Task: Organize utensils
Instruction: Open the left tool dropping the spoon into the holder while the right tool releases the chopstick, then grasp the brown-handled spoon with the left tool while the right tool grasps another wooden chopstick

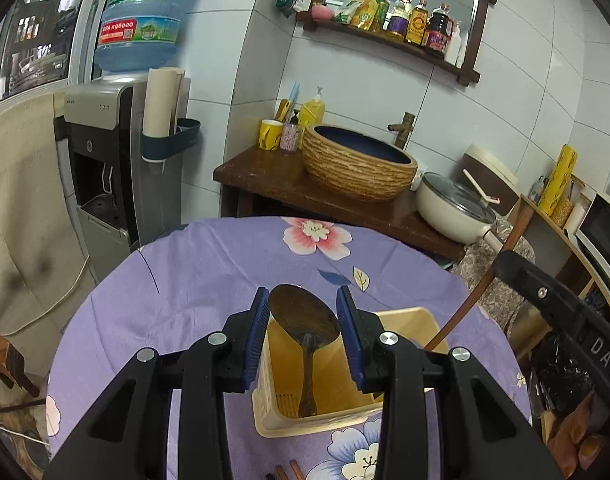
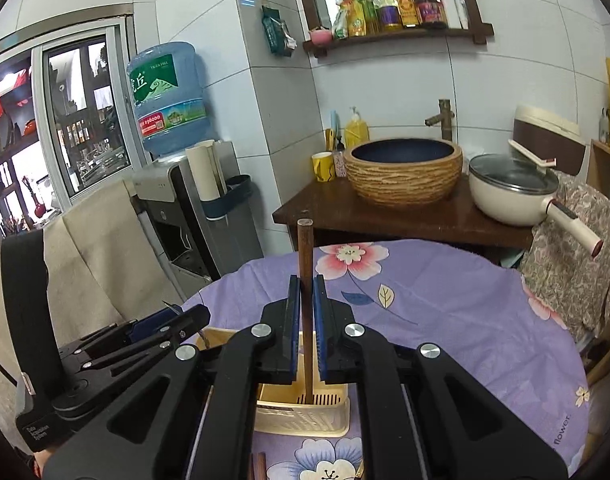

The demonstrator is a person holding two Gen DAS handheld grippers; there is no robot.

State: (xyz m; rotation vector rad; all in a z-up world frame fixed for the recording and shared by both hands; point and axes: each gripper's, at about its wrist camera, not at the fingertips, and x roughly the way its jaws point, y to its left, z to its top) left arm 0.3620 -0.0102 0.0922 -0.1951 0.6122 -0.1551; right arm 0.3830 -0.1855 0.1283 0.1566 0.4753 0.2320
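A cream plastic utensil holder [image 1: 401, 320] stands on the purple floral tablecloth [image 1: 209, 272]. A dark wooden spoon [image 1: 303, 320] stands in it, handle down, bowl up. My left gripper [image 1: 303, 300] is open, its blue pads either side of the spoon bowl, not touching it. In the right wrist view my right gripper [image 2: 306, 290] is shut on a brown wooden stick [image 2: 305, 248], held upright with its lower end inside the holder [image 2: 305, 416]. The left gripper [image 2: 173, 320] shows at the left there.
More wooden sticks [image 1: 285, 472] lie on the cloth near the front edge. Behind the table is a wooden counter [image 1: 265, 176] with a woven basin [image 1: 357, 164] and a cream pan [image 1: 453, 208]. A water dispenser [image 1: 105, 160] stands at the left.
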